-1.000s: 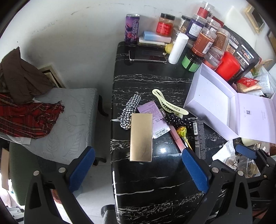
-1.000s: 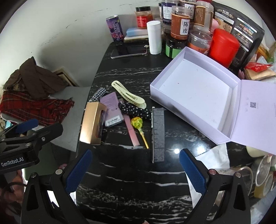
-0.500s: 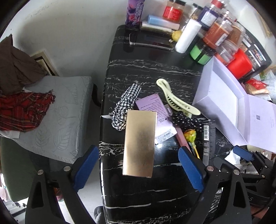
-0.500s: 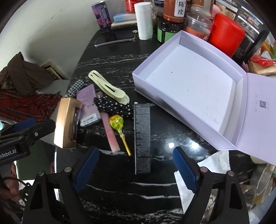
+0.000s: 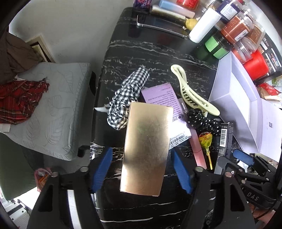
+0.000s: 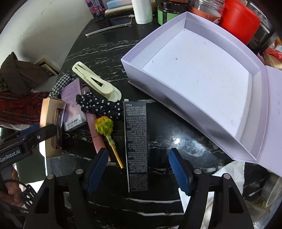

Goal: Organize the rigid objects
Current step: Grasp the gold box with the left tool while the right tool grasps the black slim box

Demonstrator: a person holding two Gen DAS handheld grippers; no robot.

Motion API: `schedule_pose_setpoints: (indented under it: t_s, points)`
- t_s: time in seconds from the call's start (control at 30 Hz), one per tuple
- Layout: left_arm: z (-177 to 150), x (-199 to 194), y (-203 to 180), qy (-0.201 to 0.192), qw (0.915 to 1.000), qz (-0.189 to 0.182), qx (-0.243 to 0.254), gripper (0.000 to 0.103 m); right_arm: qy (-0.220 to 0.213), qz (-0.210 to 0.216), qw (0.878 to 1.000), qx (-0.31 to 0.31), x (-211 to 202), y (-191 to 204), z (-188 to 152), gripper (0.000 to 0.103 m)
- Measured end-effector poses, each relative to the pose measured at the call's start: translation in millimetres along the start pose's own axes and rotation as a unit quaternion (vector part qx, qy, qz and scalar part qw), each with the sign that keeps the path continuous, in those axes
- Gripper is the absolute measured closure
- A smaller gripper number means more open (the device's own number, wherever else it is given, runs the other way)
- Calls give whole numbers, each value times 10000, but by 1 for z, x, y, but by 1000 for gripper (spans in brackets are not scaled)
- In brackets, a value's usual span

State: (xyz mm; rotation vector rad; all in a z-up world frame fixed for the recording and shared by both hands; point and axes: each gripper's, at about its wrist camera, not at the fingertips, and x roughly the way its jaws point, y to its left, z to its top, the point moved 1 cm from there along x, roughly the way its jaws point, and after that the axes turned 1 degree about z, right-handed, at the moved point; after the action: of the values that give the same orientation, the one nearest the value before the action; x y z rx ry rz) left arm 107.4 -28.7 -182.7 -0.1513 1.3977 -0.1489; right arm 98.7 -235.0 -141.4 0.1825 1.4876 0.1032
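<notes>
A gold box [image 5: 146,148] lies on the black marble table [image 5: 149,52], between the open fingers of my left gripper [image 5: 141,169], which straddles its near half without touching. It also shows in the right wrist view [image 6: 51,126]. A long black carton [image 6: 135,144] lies between the open fingers of my right gripper [image 6: 138,170]. Beside them lie a purple box [image 5: 160,95], a pink stick [image 6: 95,130], a yellow lollipop [image 6: 104,125], a cream hair clip [image 6: 97,84] and a polka-dot scrunchie [image 6: 100,105]. An open, empty white box [image 6: 199,70] stands to the right.
Jars, a white bottle [image 5: 204,26], a red canister [image 6: 239,22], a purple can [image 6: 95,8] and a phone [image 5: 158,24] crowd the table's far end. A checked cloth [image 5: 126,95] lies by the left edge. A grey cushioned seat [image 5: 47,109] with clothes is left of the table.
Both grippers have moved down and forward toward the table. The left now straddles the gold box and the right straddles the black carton; both stay open.
</notes>
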Motion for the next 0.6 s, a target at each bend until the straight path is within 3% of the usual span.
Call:
schedule_pose_setpoints:
  t_s: [0.03, 0.17, 0.33, 0.6]
  points:
    - [0, 2, 1, 22, 10000, -6, 0, 44, -5, 53, 10000, 12, 1, -1, 0, 41]
    - [-2, 8, 0, 75, 9999, -100, -3, 56, 142, 144, 9998, 88, 10, -5, 1, 54]
    - [-4, 6, -3, 52, 9999, -73, 76, 58, 261, 208, 9994, 122, 15, -8, -2, 77]
    - [-10, -14, -7, -60, 9996, -14, 289, 58, 109, 175, 9998, 4, 2, 2, -9, 78]
